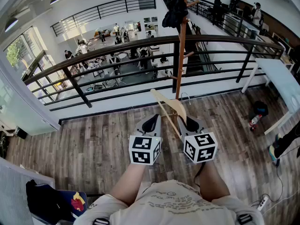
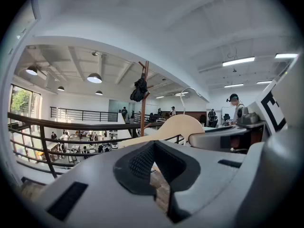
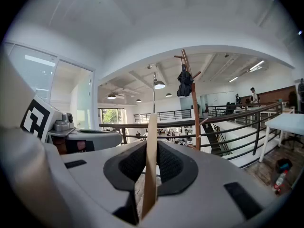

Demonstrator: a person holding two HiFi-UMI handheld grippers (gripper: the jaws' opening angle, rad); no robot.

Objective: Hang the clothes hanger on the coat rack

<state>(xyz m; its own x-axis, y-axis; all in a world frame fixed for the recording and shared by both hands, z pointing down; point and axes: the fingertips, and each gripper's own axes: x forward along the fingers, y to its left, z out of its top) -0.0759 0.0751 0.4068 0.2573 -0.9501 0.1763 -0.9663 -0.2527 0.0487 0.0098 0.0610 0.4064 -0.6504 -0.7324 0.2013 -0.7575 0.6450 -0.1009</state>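
Firmly, the right tool (image 1: 191, 123) pinched the wooden clothes hanger (image 1: 168, 107) by one arm, its thin edge standing upright between the pads (image 3: 168, 163). The left tool (image 1: 151, 122) sat just beside it, pressed together on nothing. The hanger was held over the wooden floor (image 1: 93, 139), near the coat rack (image 1: 181, 55) by the railing (image 1: 117, 48), not yet on a peg.

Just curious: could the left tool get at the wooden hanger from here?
Probably yes: the shut left tool sits right beside the hanger held in the right tool, with nothing between them.
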